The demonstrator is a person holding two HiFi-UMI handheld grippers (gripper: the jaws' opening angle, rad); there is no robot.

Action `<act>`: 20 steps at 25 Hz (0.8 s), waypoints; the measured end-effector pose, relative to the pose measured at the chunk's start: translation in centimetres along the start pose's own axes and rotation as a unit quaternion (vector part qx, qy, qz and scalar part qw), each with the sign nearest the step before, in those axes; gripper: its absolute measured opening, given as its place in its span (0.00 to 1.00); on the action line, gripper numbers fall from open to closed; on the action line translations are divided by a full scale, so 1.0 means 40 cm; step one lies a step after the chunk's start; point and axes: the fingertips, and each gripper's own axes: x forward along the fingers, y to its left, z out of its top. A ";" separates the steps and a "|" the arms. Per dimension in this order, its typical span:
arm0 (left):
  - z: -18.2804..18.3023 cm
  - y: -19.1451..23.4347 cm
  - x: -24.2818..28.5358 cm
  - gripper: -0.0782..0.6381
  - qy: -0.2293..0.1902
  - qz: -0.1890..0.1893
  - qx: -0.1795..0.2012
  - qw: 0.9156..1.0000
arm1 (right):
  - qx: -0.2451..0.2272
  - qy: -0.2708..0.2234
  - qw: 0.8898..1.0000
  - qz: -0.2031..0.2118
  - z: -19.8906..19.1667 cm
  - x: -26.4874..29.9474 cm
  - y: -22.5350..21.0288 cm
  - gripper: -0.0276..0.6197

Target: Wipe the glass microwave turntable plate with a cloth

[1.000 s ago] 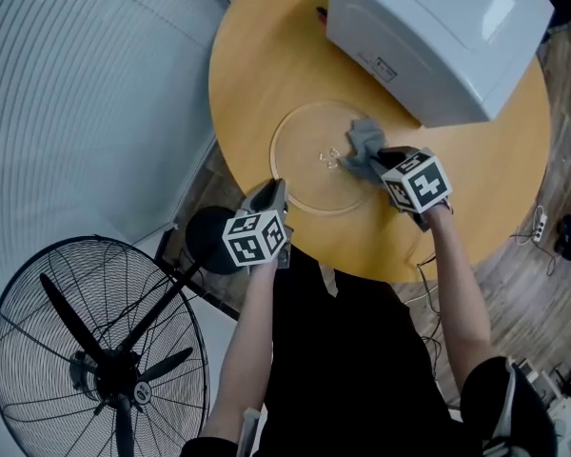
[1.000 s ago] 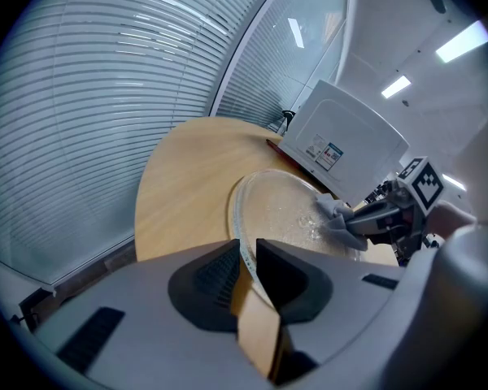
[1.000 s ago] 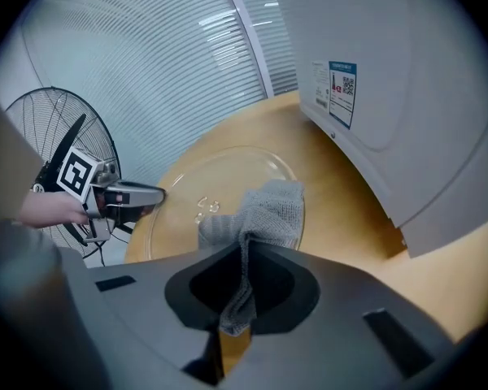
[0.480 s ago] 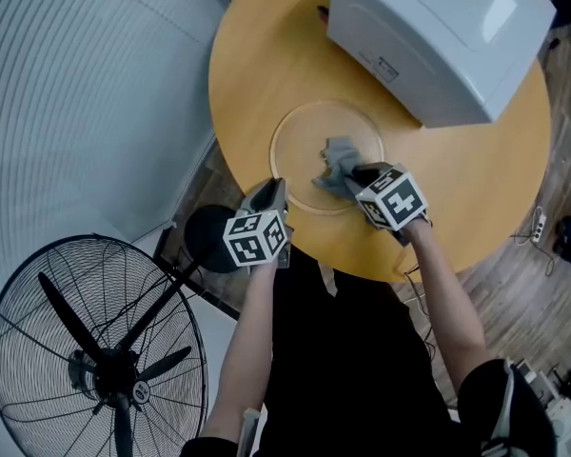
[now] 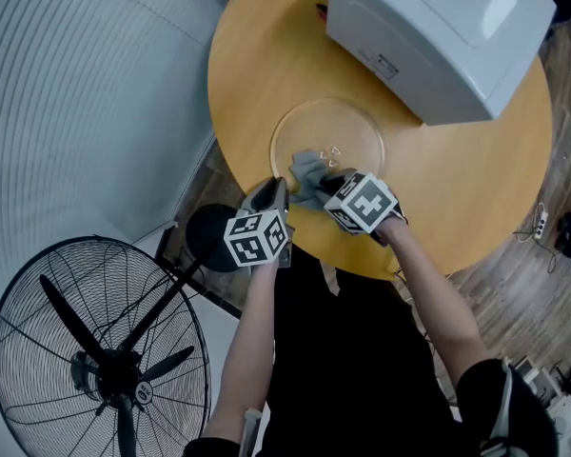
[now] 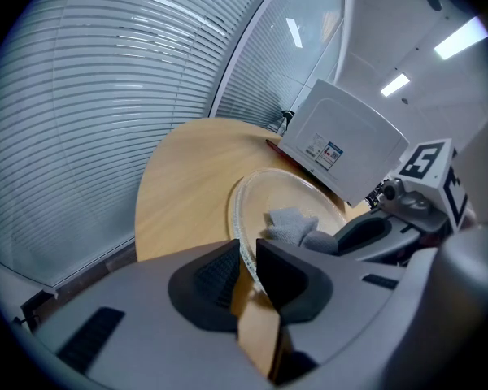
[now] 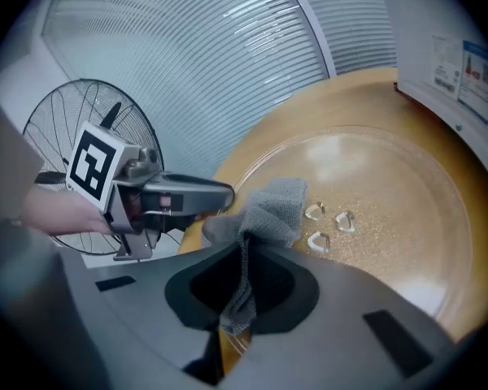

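Observation:
The round glass turntable plate (image 5: 347, 127) lies on the round wooden table (image 5: 257, 55), near its front edge. My left gripper (image 5: 277, 188) is shut on the plate's near rim (image 6: 242, 242), which runs between its pads. My right gripper (image 5: 316, 187) is shut on a grey cloth (image 5: 306, 170); the cloth (image 7: 268, 205) bunches out ahead of the jaws and lies on the near left part of the plate (image 7: 390, 210), close to the left gripper (image 7: 187, 195). Three small raised feet (image 7: 328, 222) mark the plate's centre, just right of the cloth.
A white microwave (image 5: 438, 31) stands on the table behind and to the right of the plate, close to its far rim. A large black floor fan (image 5: 95, 350) stands off the table at lower left. Window blinds (image 6: 106, 96) run along the left.
My right gripper has dragged the cloth across the plate, from the far right rim by the microwave to the near left part beside the left gripper. The left gripper has kept still.

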 end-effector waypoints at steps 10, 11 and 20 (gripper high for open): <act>0.001 0.001 -0.003 0.19 0.000 -0.002 -0.001 1.000 | 0.059 -0.052 0.996 -0.030 0.064 -0.090 -0.158 0.08; 0.001 0.001 -0.003 0.19 0.000 -0.003 -0.001 1.000 | 0.063 -0.054 0.996 -0.040 0.067 -0.103 -0.180 0.08; 0.001 0.001 -0.002 0.19 0.000 -0.002 0.000 1.000 | 0.090 -0.098 0.985 -0.108 0.126 -0.157 -0.298 0.08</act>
